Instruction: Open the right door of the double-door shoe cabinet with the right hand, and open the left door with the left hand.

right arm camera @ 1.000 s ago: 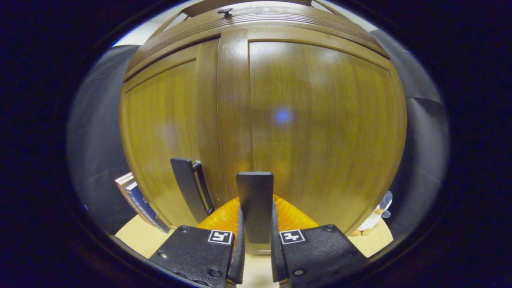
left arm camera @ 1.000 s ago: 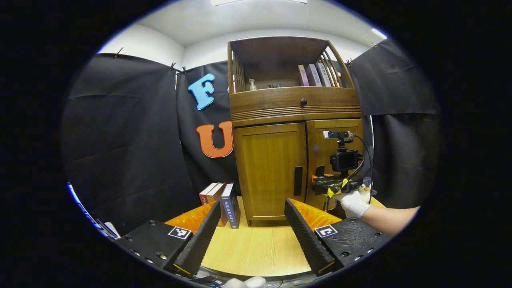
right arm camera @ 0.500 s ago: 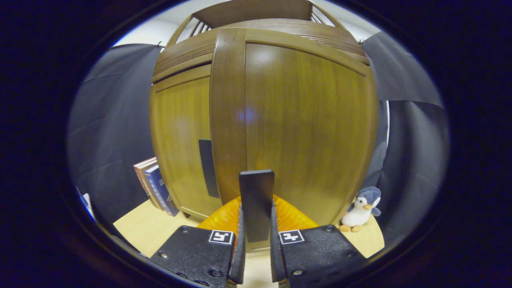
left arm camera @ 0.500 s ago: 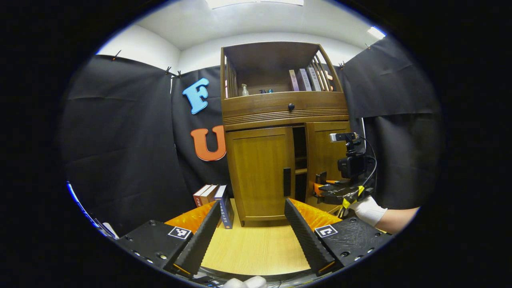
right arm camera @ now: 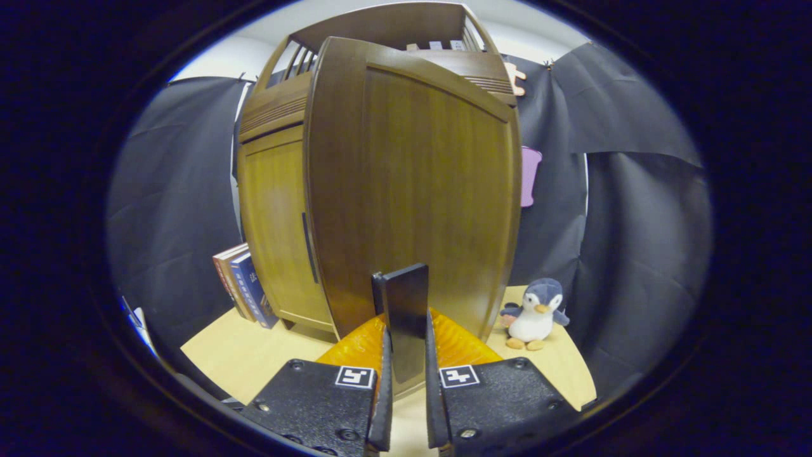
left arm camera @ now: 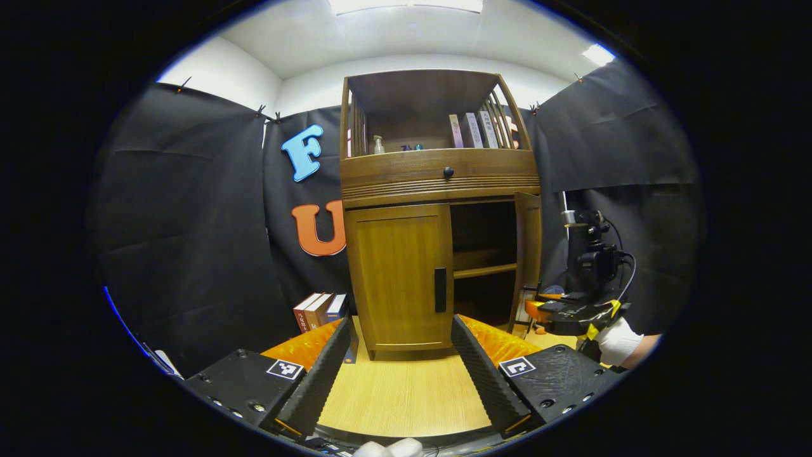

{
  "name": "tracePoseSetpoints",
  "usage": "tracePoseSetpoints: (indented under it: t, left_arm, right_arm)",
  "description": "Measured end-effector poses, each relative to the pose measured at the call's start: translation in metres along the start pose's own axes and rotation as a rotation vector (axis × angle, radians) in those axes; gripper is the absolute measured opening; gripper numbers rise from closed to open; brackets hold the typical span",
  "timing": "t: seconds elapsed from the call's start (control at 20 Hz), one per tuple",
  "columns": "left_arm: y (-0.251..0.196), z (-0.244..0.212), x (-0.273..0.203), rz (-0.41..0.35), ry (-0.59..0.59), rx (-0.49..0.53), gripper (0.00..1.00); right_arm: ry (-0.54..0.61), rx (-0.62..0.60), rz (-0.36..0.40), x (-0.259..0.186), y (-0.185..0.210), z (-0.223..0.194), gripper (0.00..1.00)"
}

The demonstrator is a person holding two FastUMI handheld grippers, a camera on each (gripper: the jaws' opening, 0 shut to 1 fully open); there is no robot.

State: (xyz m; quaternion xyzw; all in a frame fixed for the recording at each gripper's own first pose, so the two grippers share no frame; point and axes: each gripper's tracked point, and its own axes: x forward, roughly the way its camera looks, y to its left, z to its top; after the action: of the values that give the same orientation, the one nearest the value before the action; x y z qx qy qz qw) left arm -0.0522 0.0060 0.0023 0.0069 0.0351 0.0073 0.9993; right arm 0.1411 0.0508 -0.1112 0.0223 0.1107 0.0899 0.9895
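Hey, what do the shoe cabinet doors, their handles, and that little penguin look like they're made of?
Right door and left door: apparently wood or wood veneer, with brown vertical grain and a soft sheen suggesting varnish. Left door handle and right door handle: flat dark bars, matte, either metal or plastic. Penguin: plush fabric, judging by its fuzzy, soft outline.

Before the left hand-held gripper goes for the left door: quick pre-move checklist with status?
1. Right door swung open, shelves exposed: ok.
2. Right hand-held gripper shut on the right door handle: ok.
3. Left door closed, its handle in plain sight: ok.
4. Left hand-held gripper open, short of the cabinet: ok.
5. Path to the handle over the table: ok; books stand off to the side.
6. Handle fits between the open fingers: cannot tell.
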Motion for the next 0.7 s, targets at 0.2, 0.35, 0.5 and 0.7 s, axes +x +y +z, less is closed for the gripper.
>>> tracePoseSetpoints:
  t: [0.2,0.35,0.5,0.7]
  left_arm:
    - [-0.013,-0.002,0.008,-0.024,0.002,-0.003,0.96]
    - [-0.028,-0.003,0.014,-0.052,0.006,-0.014,0.96]
    - [-0.039,-0.001,0.022,-0.073,0.000,-0.006,0.96]
    - [-0.057,-0.001,0.032,-0.099,0.001,-0.007,0.96]
  right_arm:
    - [-0.001,0.000,-0.017,-0.018,-0.023,-0.005,0.21]
    - [0.001,0.010,-0.047,-0.027,-0.039,-0.005,0.18]
    - [-0.001,0.027,-0.085,-0.037,-0.064,-0.008,0.12]
    - [0.000,0.052,-0.131,-0.048,-0.099,-0.009,0.06]
